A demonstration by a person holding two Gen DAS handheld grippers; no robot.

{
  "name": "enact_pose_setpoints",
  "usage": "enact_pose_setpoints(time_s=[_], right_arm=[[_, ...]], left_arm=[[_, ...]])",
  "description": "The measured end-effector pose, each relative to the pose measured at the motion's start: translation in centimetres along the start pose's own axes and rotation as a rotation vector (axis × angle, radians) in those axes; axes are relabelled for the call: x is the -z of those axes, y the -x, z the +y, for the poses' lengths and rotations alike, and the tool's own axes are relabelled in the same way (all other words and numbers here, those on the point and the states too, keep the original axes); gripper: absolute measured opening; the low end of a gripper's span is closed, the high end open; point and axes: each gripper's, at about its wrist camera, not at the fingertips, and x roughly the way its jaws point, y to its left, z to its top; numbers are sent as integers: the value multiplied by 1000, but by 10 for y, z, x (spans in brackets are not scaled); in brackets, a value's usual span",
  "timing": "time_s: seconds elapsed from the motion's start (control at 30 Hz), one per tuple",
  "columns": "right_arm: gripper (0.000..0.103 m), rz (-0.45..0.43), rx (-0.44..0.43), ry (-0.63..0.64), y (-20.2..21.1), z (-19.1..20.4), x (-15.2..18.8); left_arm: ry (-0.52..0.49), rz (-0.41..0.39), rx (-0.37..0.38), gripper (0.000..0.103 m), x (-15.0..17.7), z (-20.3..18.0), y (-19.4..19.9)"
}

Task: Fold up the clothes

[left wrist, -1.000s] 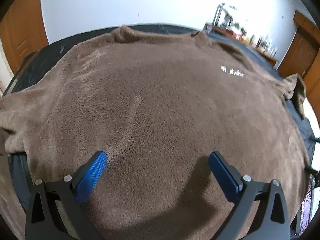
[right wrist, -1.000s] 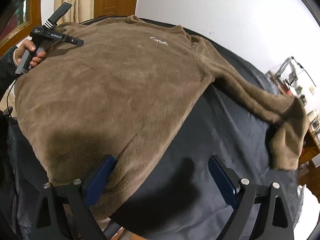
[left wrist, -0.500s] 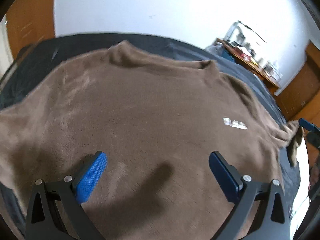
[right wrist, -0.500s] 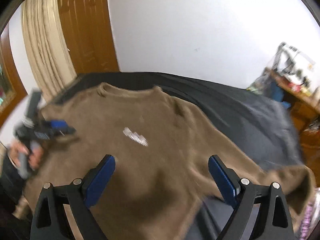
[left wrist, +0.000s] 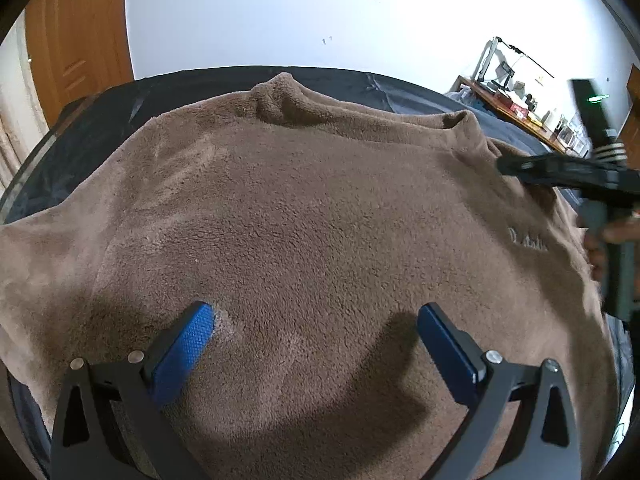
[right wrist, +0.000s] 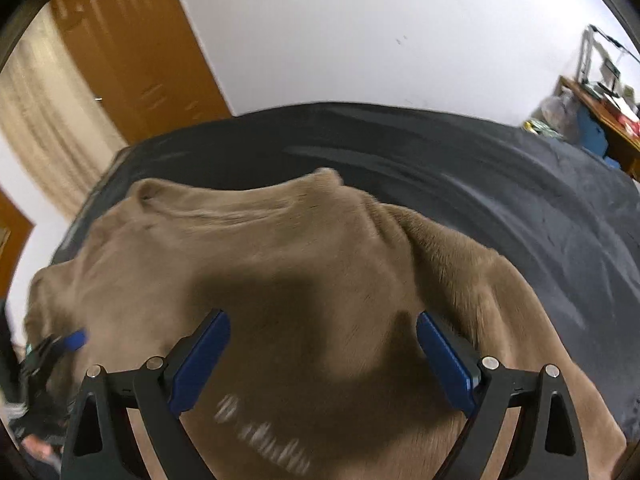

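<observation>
A brown fleece sweater [left wrist: 320,220] lies flat, front up, on a dark sheet [left wrist: 100,128], collar [left wrist: 360,112] toward the far wall. My left gripper [left wrist: 316,320] is open and empty, low over the sweater's body. My right gripper [right wrist: 322,332] is open and empty over the chest, above the white logo [right wrist: 264,448]; the collar [right wrist: 240,196] lies ahead of it. The right gripper's body [left wrist: 580,176] shows at the right of the left wrist view, near the logo [left wrist: 528,240]. The left gripper [right wrist: 60,344] shows at the left edge of the right wrist view.
The dark sheet [right wrist: 500,184] covers the bed around the sweater. One sleeve [right wrist: 500,300] runs off to the right. A white wall [left wrist: 320,12] stands behind. A wooden door [right wrist: 132,48] and curtain [right wrist: 44,120] are at the left, and a cluttered desk [left wrist: 520,108] at the right.
My right gripper has swung from the sweater's hem corner up over the chest toward the collar. My left gripper has moved forward over the body. Both stayed open.
</observation>
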Motion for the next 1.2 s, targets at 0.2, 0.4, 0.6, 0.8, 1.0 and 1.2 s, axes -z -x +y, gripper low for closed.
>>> enact_pose_setpoints(time_s=[0.2,0.4,0.6,0.8,1.0,1.2], right_arm=[[103,-36,105,42,-28,0,-13],[103,-57,156,86,-40,3,-24],[103,-83,133,69,-22,8,-24],[103,-99,-50,185,-6,45,-22],[103,-43,-59,264,-40,68,-24],[103,-38,-33,302,-58,75,-39]], left_arm=[[-21,5,-33,102,1,-4,-2],[-22,5,-37,102,0,-8,-4],[-22,4,-37,102,1,-8,-3],[-18,4,-35,102,2,-7,-1],[-22,4,-42,102,2,-8,-1],[-30,2,-49,102,3,-9,-1]])
